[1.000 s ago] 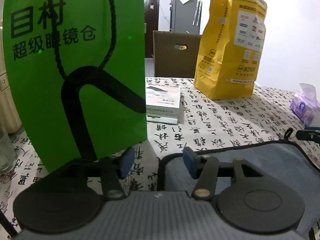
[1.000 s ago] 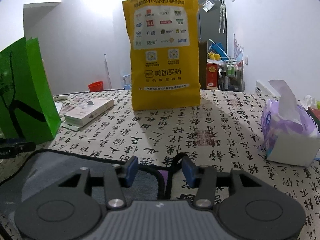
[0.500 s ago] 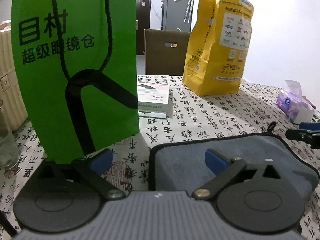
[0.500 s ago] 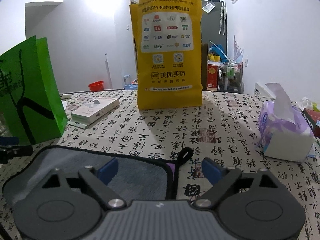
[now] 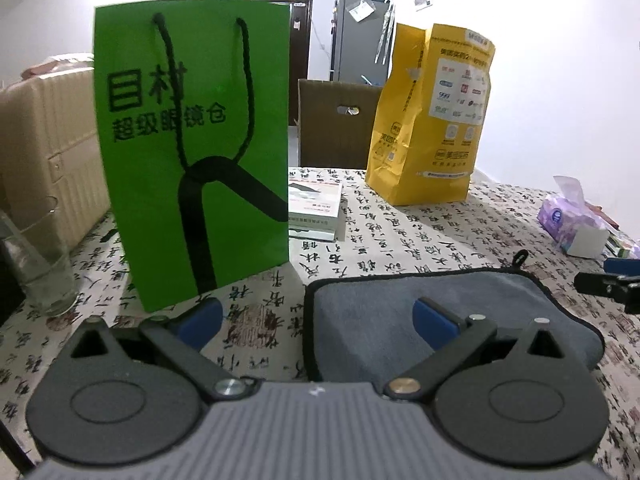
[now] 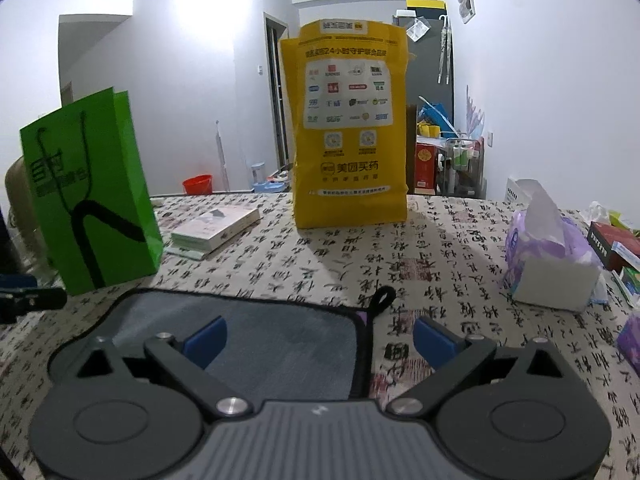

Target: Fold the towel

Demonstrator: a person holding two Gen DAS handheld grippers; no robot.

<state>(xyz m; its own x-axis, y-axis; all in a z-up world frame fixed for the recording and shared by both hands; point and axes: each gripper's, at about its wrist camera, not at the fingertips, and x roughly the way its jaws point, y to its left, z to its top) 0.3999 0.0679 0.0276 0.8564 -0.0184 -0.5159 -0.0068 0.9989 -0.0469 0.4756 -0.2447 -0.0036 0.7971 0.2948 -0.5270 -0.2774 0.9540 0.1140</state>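
A grey towel (image 5: 372,312) with black edging lies folded flat on the calligraphy-print tablecloth; it also shows in the right wrist view (image 6: 276,336). Its black hanging loop (image 6: 382,300) sticks out at the far right corner. My left gripper (image 5: 316,324) is open, held above the towel's left edge, with one blue pad over the cloth and one over the table. My right gripper (image 6: 320,338) is open above the towel's right edge, holding nothing. Each gripper's tip shows at the side of the other view.
A green paper bag (image 5: 196,152) stands close behind the towel's left side. A yellow paper bag (image 6: 348,128) stands further back. A white box (image 5: 316,208), a drinking glass (image 5: 36,256) at the left and a tissue pack (image 6: 552,256) at the right are on the table.
Both grippers have opened, let go of the towel's far edge and pulled back and up. The towel now lies flat, folded.
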